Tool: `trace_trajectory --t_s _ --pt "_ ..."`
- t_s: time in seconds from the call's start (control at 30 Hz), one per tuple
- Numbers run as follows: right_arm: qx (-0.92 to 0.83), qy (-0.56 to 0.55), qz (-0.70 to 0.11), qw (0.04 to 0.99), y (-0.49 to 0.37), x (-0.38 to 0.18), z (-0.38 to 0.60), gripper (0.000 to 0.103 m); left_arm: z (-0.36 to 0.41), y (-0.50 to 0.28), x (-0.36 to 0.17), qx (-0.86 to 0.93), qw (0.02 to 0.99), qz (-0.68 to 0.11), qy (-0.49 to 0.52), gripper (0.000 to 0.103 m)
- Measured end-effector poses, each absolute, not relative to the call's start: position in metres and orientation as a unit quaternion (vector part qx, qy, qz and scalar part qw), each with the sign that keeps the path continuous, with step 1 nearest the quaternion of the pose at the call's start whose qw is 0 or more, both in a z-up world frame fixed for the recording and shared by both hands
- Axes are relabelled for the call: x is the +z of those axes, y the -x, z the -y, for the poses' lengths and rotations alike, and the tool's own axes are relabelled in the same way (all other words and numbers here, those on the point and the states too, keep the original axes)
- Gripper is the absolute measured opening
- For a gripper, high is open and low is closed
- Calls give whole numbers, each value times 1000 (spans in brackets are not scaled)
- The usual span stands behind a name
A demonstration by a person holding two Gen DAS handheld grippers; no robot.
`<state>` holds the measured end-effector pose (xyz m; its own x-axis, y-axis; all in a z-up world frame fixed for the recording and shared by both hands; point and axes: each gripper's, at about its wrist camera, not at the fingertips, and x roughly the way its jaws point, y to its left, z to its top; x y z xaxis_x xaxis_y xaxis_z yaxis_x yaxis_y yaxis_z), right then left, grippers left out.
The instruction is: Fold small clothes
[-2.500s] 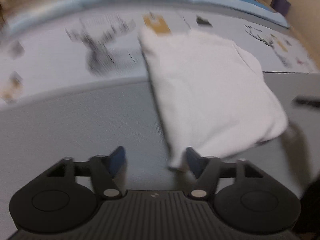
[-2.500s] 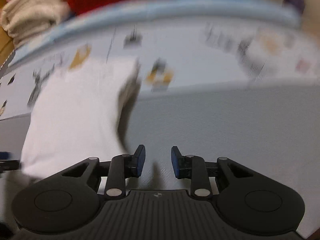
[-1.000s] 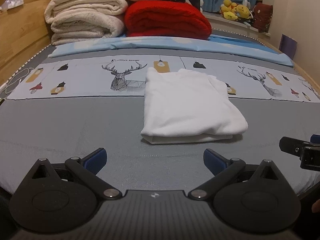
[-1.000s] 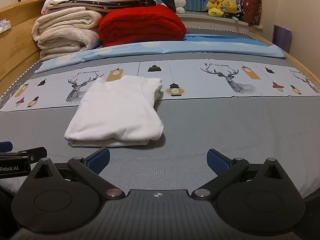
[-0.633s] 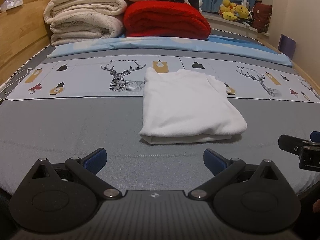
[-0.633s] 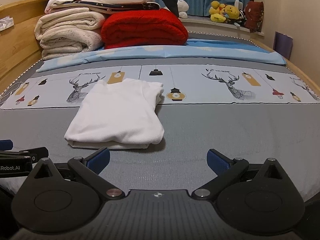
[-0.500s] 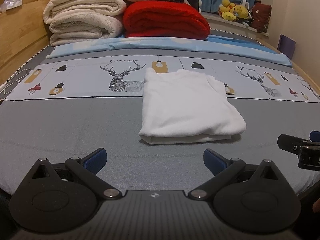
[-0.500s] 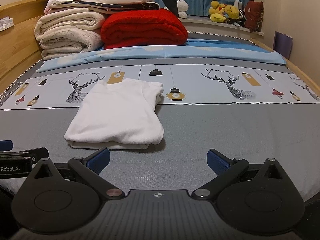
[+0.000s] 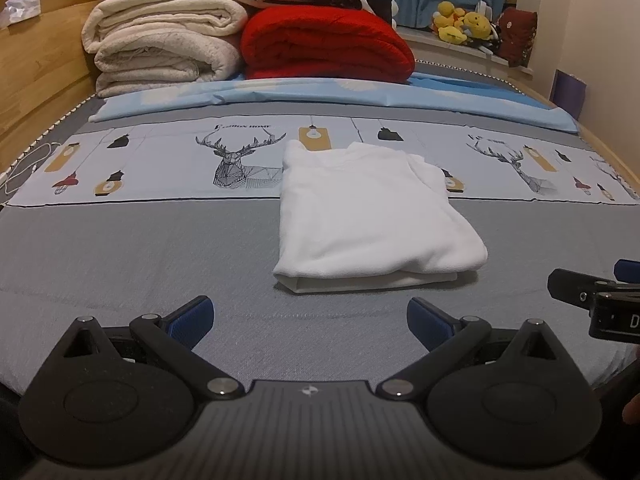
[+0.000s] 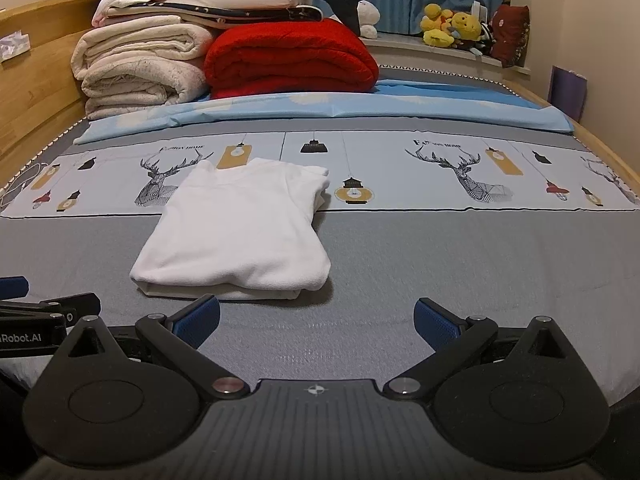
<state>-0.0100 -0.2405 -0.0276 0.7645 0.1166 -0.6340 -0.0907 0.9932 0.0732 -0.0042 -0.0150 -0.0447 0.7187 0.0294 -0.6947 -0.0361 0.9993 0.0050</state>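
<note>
Lying flat on the bed [image 9: 120, 248], the white garment [image 9: 368, 216] is already folded into a neat rectangle. Its near edge shows the stacked layers and rests on the grey part of the sheet; its far edge reaches onto the pale band printed with deer and lamps. The right far corner is a little uneven, with a small fold sticking out.

The left gripper [image 9: 310, 318] hovers low over the sheet just in front of the garment's near edge, with its jaws spread wide and nothing between them. The right gripper [image 10: 316, 316] is beside it, also released and empty; the garment lies ahead and to its left, close to its left finger [image 10: 198, 318] but apart from it.

Grey sheet is free on both sides of the garment, with more room on the right side of the bed. At the far end stand cream blankets [image 10: 136, 76] and a red blanket [image 10: 288, 56], well apart from the garment. A wooden frame [image 9: 36, 80] borders the bed on the left.
</note>
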Motion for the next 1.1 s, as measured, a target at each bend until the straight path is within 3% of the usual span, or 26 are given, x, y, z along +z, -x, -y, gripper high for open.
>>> trace_trajectory --t_s 1.1 --pt "64 -18 -335 940 9 -23 237 102 21 2 -47 5 928 -372 -3 103"
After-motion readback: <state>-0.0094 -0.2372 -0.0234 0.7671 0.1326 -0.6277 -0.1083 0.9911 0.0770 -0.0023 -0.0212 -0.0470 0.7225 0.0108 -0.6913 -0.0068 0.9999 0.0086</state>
